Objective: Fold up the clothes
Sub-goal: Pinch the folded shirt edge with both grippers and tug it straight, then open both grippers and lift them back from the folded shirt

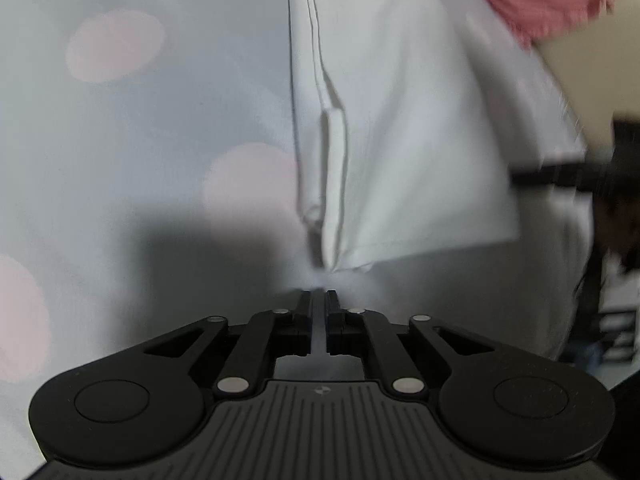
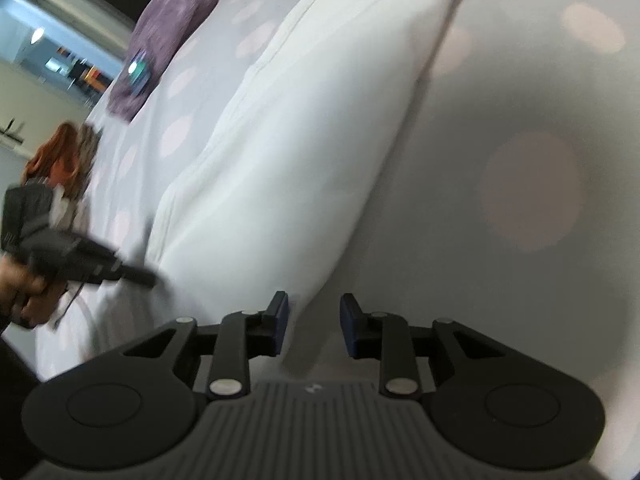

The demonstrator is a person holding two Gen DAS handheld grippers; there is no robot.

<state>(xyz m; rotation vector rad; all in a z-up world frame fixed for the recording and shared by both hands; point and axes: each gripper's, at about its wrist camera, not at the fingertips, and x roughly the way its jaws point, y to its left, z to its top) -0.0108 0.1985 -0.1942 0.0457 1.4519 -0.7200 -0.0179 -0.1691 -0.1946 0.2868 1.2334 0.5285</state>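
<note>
Spotted bedding (image 2: 532, 192) carries a white garment (image 2: 288, 148) lying partly folded; the left gripper (image 1: 319, 294) is closed, seemingly pinching its corner to draw it over, while the right gripper (image 2: 314, 326) gapes at the edge

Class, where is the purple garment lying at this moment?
In the right wrist view, the purple garment lies upper left on the polka-dot sheet, beyond the white garment.
</note>
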